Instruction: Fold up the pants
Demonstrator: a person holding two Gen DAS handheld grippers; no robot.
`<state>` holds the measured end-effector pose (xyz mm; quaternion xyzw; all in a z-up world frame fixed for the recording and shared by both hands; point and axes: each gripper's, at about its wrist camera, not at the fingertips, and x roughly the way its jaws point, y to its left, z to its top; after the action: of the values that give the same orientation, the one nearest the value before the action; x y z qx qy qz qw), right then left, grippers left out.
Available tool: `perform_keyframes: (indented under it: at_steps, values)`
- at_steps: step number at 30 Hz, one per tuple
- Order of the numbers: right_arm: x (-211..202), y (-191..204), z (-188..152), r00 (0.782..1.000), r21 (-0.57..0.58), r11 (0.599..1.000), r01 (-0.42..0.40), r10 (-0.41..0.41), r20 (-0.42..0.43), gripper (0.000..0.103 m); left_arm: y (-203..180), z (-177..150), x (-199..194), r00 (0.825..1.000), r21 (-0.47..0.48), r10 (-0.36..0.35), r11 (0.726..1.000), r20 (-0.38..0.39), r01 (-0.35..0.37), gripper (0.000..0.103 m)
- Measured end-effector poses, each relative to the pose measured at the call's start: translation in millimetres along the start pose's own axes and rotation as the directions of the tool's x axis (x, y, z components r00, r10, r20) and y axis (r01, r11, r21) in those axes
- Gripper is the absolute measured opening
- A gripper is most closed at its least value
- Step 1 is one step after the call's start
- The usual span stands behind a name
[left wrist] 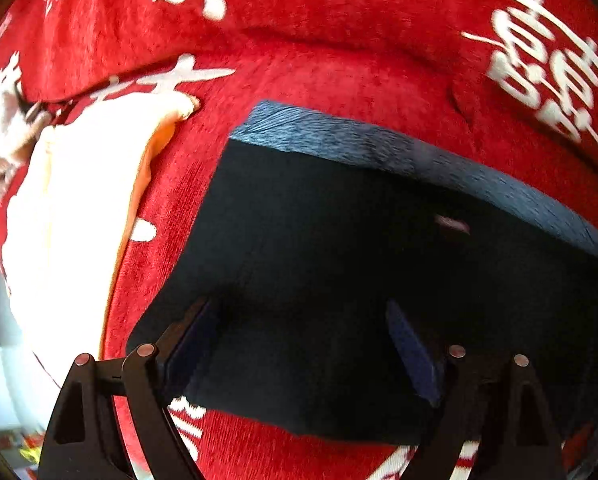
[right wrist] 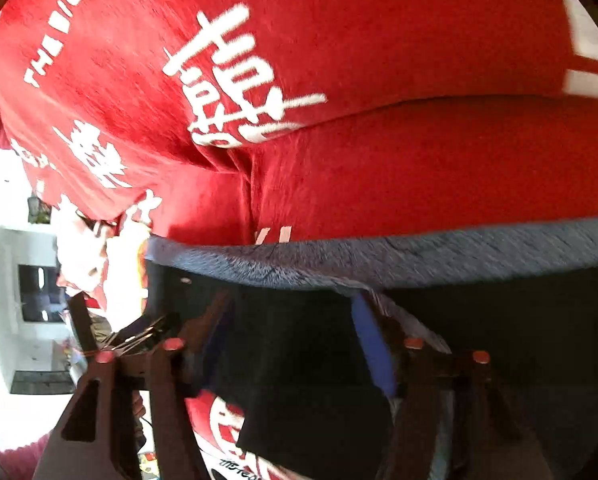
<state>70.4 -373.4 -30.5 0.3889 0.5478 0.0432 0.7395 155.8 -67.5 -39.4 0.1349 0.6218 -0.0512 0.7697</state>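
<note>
Dark navy pants [left wrist: 359, 264] lie folded on a red blanket [left wrist: 339, 60] with white characters; a grey-blue waistband [left wrist: 379, 140] runs along their far edge. My left gripper [left wrist: 303, 320] is open just above the near part of the pants, fingers apart, nothing between them. In the right wrist view the same pants [right wrist: 499, 320] and waistband [right wrist: 379, 260] fill the lower half. My right gripper [right wrist: 295, 316] is open over the dark cloth, its blue pads showing; it holds nothing.
A white and orange garment [left wrist: 79, 220] lies on the blanket left of the pants. The red blanket [right wrist: 379, 80] bulges up behind the pants. A bright room with white furniture [right wrist: 11, 280] shows at the left edge.
</note>
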Motion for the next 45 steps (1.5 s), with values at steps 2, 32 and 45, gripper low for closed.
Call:
perform_keyframes:
  at_steps: [2,32,45]
  values:
    - [-17.9,-1.0,-14.9,1.000,0.014,1.000,0.000,0.000,0.027,0.077,-8.8,-7.8,-11.6,1.000,0.043,-0.029,0.999,-0.002,0.029,0.087]
    - [-148.8,-184.5,-359.6,0.932,0.671,0.739,0.061,-0.283,0.227,0.077,-269.4,-146.9,-76.3,0.788,0.394,-0.511,0.683,-0.344,0.615,0.087]
    - [-129.8,-262.6,-372.0,0.951,0.667,0.702,-0.250,0.050,0.304,0.004,-322.7,-161.0,-73.6,0.788,0.347,-0.497,0.713,-0.364,0.610,0.090]
